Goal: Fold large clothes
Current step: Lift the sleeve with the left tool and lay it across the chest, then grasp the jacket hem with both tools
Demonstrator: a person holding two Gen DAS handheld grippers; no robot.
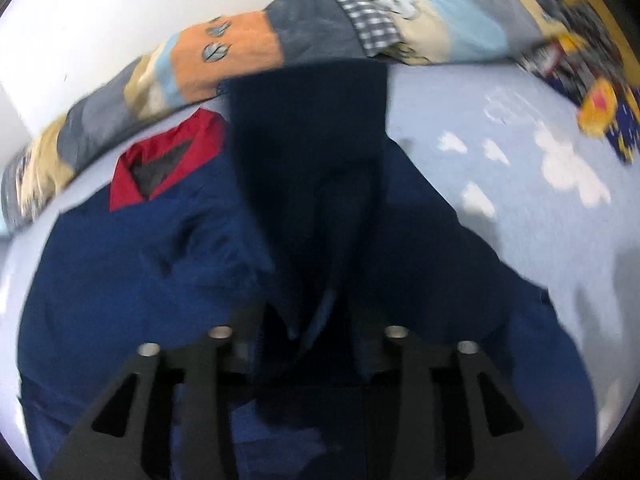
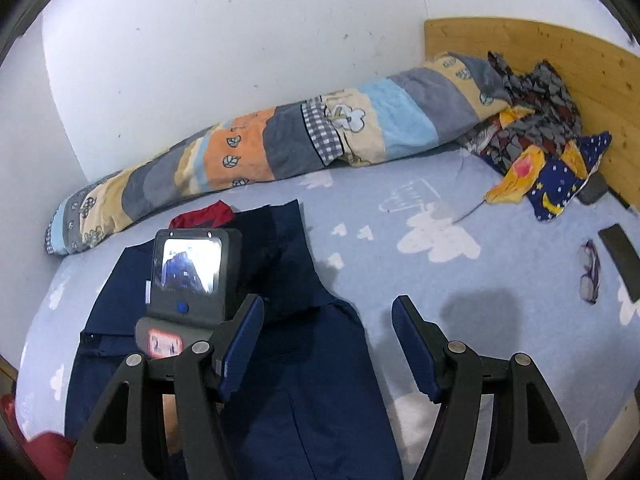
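Left wrist view: looks down on navy jacket (image 1: 120, 280), spread on sheet (image 1: 500, 128), red collar (image 1: 168, 160) toward duvet (image 1: 312, 28). Shows dark sleeve (image 1: 308, 168) laid inward over the body, running from between the jaws of left gripper (image 1: 312, 344) up toward the collar end. Blurs badly at the pads; cannot tell whether they press the cloth or stand clear of it.

Right wrist view: confirms jacket flat on the bed, sleeve lying across the chest. Finds right gripper (image 2: 328, 344) open, nothing between the jaws, hovering over the jacket's right edge and bare sheet.

Step in hand, as judged: laying a sleeve across the body. Appears early in the fold; body not yet folded over.

Next move calls for parting cleanly from the sleeve, then taking the hem or opposite side with both tools and carrying it over without dragging the lower layer. Risks bunching if cloth clings to the pads.
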